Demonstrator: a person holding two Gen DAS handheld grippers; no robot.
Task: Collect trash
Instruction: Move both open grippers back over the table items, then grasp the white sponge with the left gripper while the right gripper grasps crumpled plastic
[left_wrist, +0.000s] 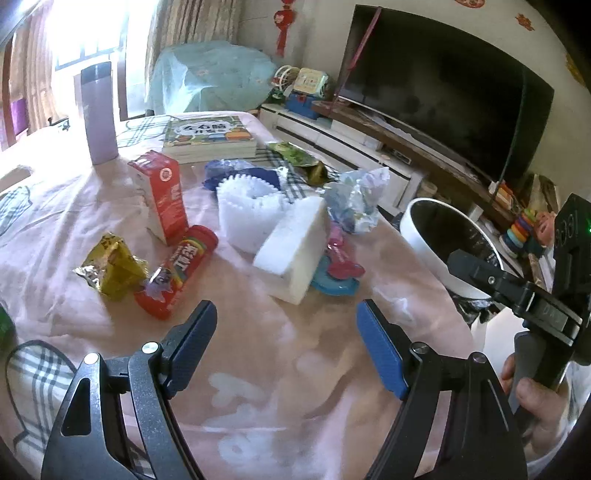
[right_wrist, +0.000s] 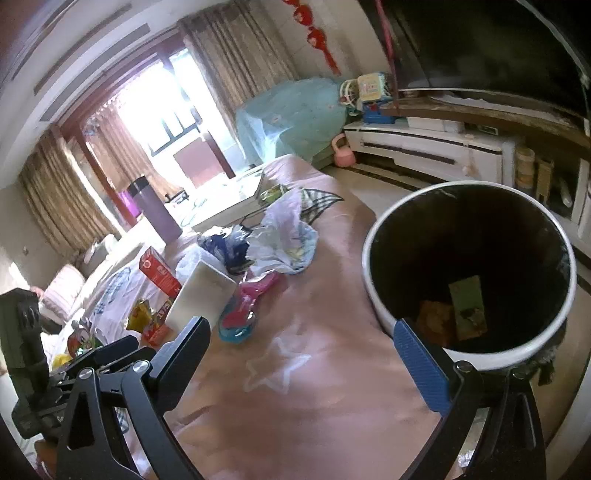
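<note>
Left wrist view: the left gripper (left_wrist: 286, 328) is released, jaws wide apart, nothing btw them, above a bare part of the pink counter (left_wrist: 258, 387). Trash lies in front of it. At 12 o'clock is a white foam block (left_wrist: 291, 251), touching a white toothed plastic piece (left_wrist: 247, 210) behind it. At 10 o'clock lie a red candy tube (left_wrist: 181, 269) and a yellow foil wrapper (left_wrist: 110, 269), just beside each other; a red carton (left_wrist: 162, 195) stands behind them. A crumpled plastic bag (left_wrist: 354, 199) is at 1 o'clock.

Right wrist view: the right gripper (right_wrist: 301, 347) is also released and holds nothing. The white trash bin (right_wrist: 373, 280) is at 2 o'clock, beside the counter edge, w/ a green packet (right_wrist: 467, 306) and an orange packet (right_wrist: 436, 317) inside on the bottom.
</note>
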